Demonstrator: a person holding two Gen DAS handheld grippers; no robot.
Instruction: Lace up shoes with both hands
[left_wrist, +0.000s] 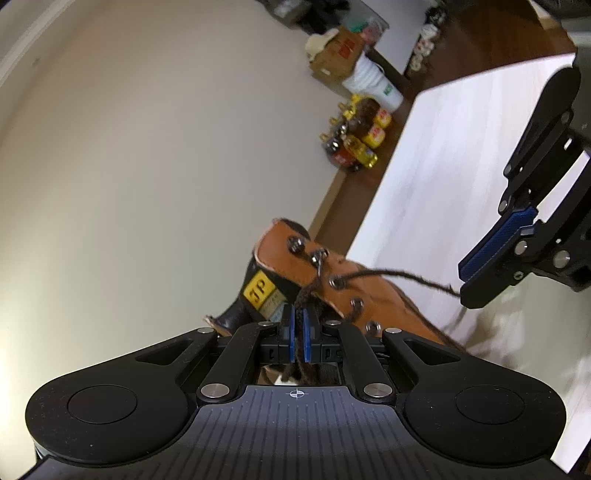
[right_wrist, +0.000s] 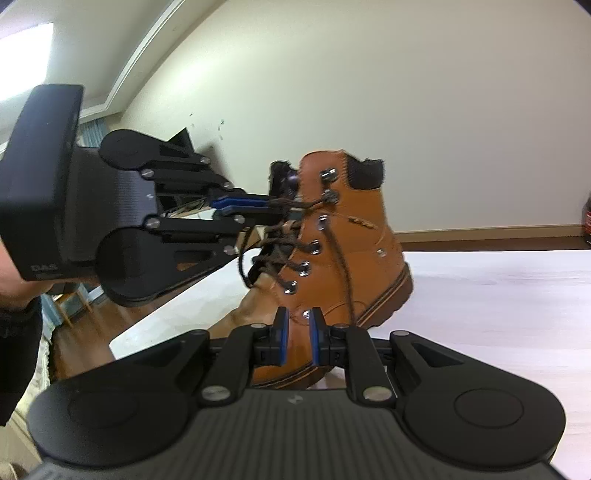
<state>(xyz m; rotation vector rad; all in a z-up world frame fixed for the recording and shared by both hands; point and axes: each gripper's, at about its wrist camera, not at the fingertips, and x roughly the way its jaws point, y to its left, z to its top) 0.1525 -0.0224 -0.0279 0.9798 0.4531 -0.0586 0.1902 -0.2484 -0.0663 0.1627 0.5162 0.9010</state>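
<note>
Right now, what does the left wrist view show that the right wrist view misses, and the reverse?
Left wrist only: the boot's yellow tongue label, and bottles and boxes along the wall.
Right wrist only: the boot's whole laced side with sole, and the person's hand.
Both: the boot, the left gripper shut on the lace, the right gripper, the white table.

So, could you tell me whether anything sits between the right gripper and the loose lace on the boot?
Nothing visible does. The right gripper is open and empty, with clear air up to the loose lace hanging down the boot.
</note>
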